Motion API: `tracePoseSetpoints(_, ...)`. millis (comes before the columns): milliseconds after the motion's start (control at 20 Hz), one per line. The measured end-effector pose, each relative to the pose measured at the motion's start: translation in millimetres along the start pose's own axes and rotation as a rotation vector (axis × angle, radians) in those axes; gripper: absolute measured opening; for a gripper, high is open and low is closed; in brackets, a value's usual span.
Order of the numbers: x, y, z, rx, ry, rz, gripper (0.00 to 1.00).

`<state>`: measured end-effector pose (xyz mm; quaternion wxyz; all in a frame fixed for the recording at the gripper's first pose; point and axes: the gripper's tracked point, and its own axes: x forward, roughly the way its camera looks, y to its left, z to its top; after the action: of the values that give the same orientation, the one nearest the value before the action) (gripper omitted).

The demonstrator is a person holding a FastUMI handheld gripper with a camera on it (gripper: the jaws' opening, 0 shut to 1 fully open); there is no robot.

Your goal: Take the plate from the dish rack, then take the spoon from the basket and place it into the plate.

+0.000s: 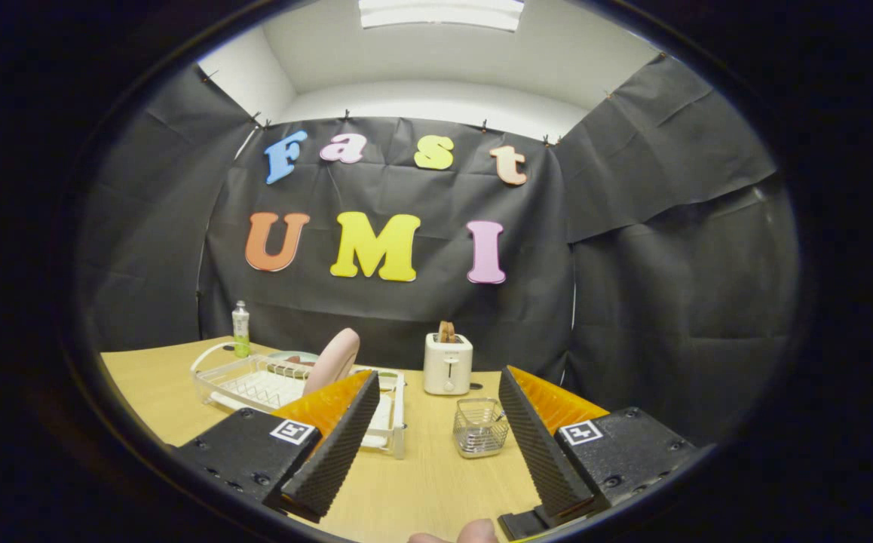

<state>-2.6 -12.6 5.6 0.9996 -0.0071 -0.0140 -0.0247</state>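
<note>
I'm using the toaster (448,363) as the reference here, standing at the back of the wooden table (421,483) against the booth wall with a slice of bread (446,331) poking out of its slot. The gripper (436,441) hangs above the near part of the table, well short of the toaster, fingers spread wide with nothing between them but bare tabletop, so no grasp yet. The dish rack (297,388) sits to the left of the toaster, and the plate (333,360) stands on edge in it, tilted, between the toaster and the rack's far handle; I'd guess it's slotted upright so its rim is exposed for a pinch from the side. The left finger partly covers the rack's near corner. The basket (480,427), a small wire one, sits in front of the toaster and slightly right, just ahead of the right finger; a dark sliver at its rim may be the spoon handle, but I can't confirm it. A bottle (240,329) stands far left of the toaster, beyond the rack. A fingertip (476,532) of the person holding the rig shows at the very bottom. My read: task is at the start, plate comes first, so the open fingers need to swing left of the toaster toward the plate's rim.
</note>
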Motion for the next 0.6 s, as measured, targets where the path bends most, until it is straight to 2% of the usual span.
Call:
tracePoseSetpoints(350,14,14,9,-0.004,0.032,0.036,1.00)
tracePoseSetpoints(600,43,32,39,-0.023,0.048,0.085,1.00)
